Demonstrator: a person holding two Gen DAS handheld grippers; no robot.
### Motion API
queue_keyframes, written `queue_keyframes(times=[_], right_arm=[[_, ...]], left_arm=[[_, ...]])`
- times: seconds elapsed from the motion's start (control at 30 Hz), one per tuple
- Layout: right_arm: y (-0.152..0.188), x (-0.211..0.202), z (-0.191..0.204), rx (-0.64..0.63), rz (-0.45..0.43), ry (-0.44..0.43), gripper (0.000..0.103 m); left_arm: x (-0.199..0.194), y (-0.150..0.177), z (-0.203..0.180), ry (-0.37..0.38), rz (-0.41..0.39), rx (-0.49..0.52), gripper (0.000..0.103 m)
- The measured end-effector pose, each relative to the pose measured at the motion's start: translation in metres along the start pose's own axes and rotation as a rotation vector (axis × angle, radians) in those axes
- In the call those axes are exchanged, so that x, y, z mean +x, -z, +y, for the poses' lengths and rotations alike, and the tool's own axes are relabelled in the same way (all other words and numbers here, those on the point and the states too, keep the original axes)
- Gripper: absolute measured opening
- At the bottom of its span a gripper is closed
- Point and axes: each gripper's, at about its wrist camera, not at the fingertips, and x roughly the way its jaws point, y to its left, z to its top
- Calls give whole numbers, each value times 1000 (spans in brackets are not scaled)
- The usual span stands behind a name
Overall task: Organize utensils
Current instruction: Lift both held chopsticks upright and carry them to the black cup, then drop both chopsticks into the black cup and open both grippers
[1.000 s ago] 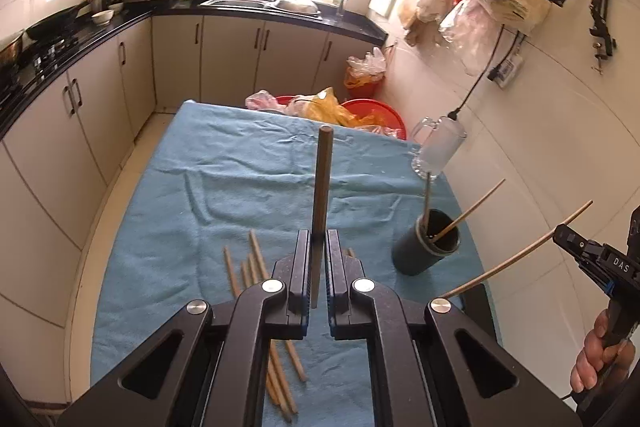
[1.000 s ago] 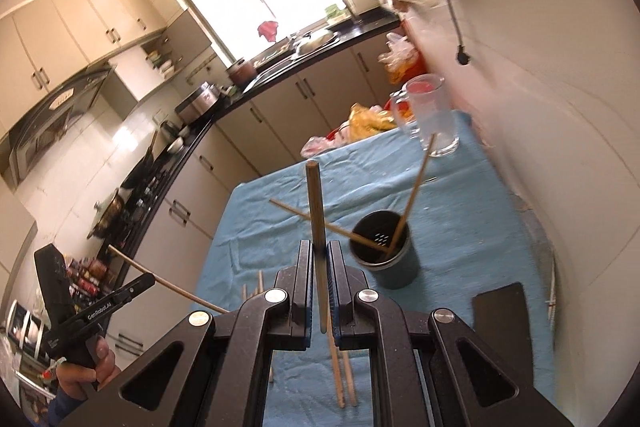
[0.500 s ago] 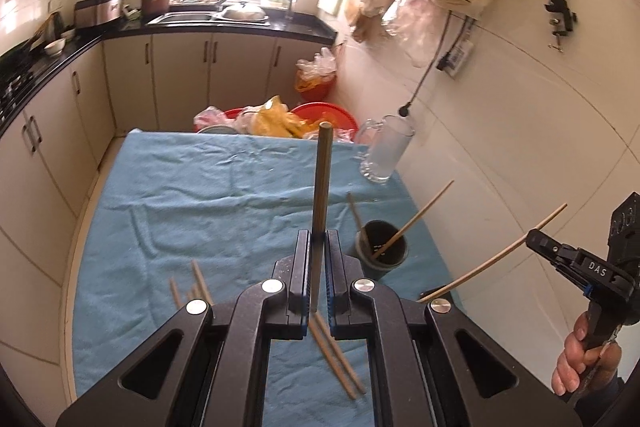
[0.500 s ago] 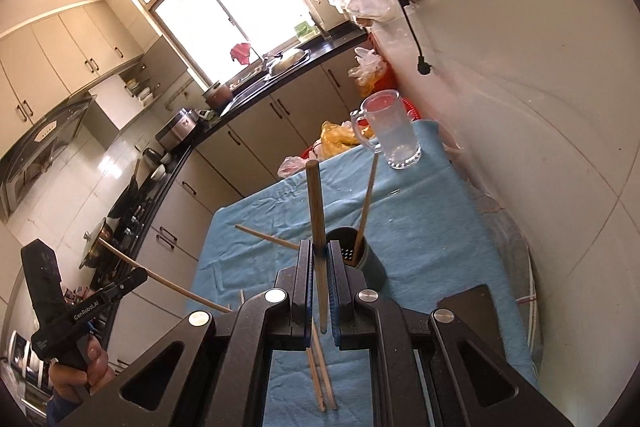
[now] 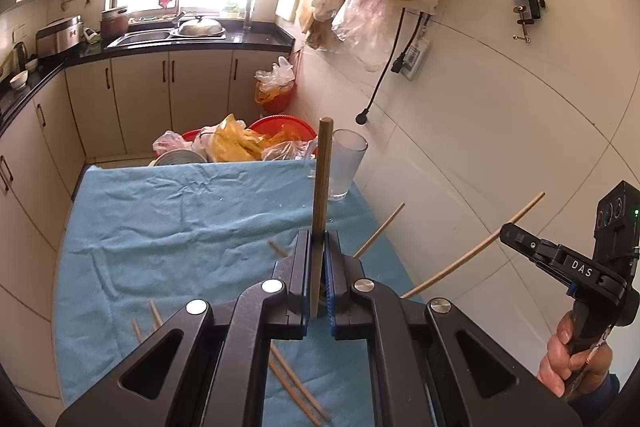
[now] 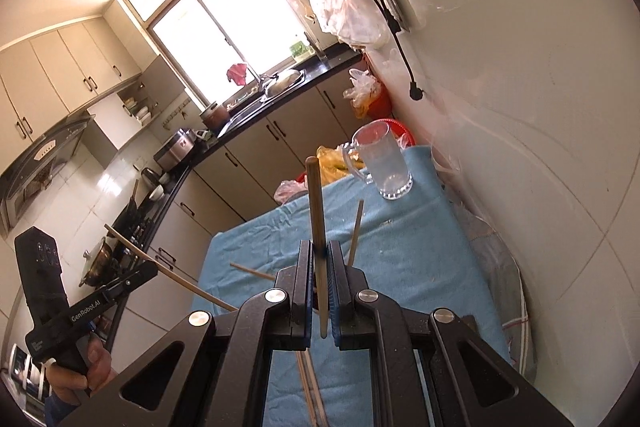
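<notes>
Left wrist view: the left gripper (image 5: pixel 318 279) is clenched on a brown chopstick (image 5: pixel 322 183), which stands nearly upright between its jaws, long axis running from 6 to 12 o'clock, blunt end at the top. At 3 o'clock, the right gripper (image 5: pixel 516 233) grasps a paler chopstick (image 5: pixel 472 251) that slants from 8 up toward 2 o'clock. Right wrist view shows the same pairing mirrored: that gripper's own stick (image 6: pixel 318 227) points to 12 o'clock, with the left gripper at 9 o'clock. Loose chopsticks (image 5: pixel 296 383) lie flat on the blue cloth (image 5: pixel 168 227) of the desk at 6 o'clock, and a glass mug (image 6: pixel 382 163) stands at the far corner beside the wall. Two stick ends (image 5: pixel 380 231) poke up just behind the left gripper; the holder they presumably stand in is hidden. To finish the step well, each stick should probably be tipped narrow end down, centred over that holder before release, one gripper at a time so the sticks do not cross.
</notes>
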Motion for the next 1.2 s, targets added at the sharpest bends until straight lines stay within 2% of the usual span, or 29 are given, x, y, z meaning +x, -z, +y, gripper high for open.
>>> queue_keyframes(times=[0.5, 0.93, 1.2], right_arm=[[-26, 63, -12, 17, 33, 13, 7], [-12, 124, -31, 46, 163, 47, 7], [-3, 159, -36, 46, 225, 71, 8]], left_arm=[[56, -23, -8, -12, 43, -17, 6], [119, 2, 4, -60, 204, -41, 6], [137, 3, 6, -91, 213, -33, 7]])
